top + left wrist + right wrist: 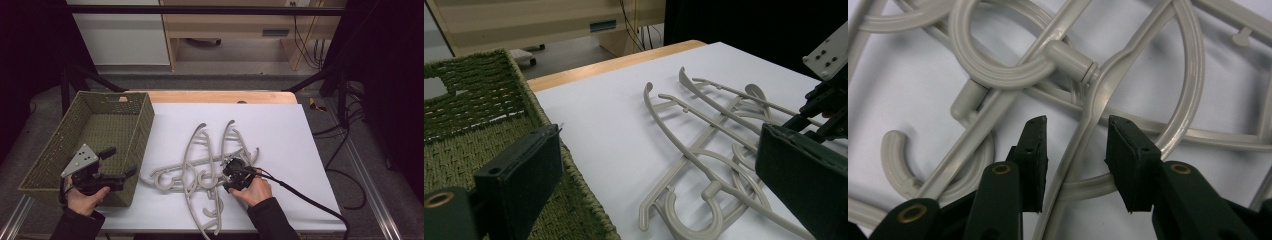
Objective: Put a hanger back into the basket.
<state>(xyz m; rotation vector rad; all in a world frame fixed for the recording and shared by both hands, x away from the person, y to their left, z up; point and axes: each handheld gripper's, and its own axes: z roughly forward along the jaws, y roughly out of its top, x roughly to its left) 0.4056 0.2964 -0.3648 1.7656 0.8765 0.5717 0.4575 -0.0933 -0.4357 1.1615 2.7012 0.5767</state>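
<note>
A pile of grey plastic hangers (pixel 210 167) lies tangled on the white sheet (pixel 280 135), just right of the woven basket (pixel 125 107); the right gripper (pixel 1075 142) straddles one hanger's arm (pixel 1070 160), jaws narrowed but not yet touching it; the left gripper (pixel 649 180) waits over the basket's rim, jaws wide apart and empty; since the hooks interlock, lifting one hanger could likely drag its neighbours along.

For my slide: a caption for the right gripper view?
Right gripper fingers straddling a grey hanger arm, not yet gripping.
</note>
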